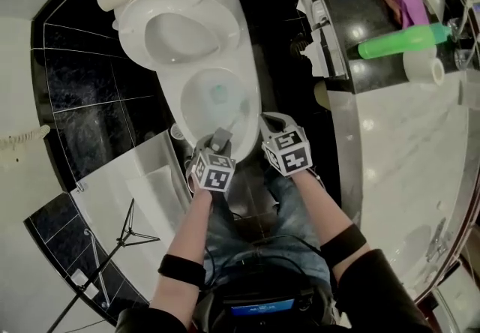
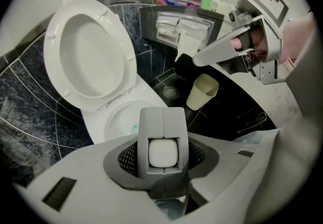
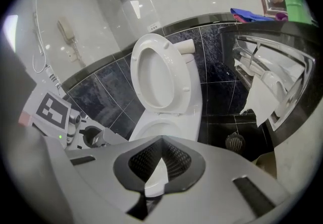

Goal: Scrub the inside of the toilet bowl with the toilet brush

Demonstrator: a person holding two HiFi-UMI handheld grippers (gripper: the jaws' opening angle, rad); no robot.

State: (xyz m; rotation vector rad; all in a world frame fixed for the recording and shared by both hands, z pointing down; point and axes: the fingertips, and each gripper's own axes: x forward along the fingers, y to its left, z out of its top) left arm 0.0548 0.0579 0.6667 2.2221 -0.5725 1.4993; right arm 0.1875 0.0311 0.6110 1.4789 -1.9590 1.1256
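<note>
With the left tool point(image 1: 217, 148), clamps a grey, square-sectioned plastic toilet brush point(image 2: 162, 152) by its handle, just above the front rim of the white ceramic toilet bowl point(image 1: 180, 103). Probably grips the handle's far end for reach while staying clear of the bowl's inside. Holds the right tool point(image 3: 159, 142) pinched together and empty just beside, likely parked out of the way. Points the brush's long axis steeply down along the left tool toward the bowl. Shows only its white-capped end, with the bristles hidden.
</note>
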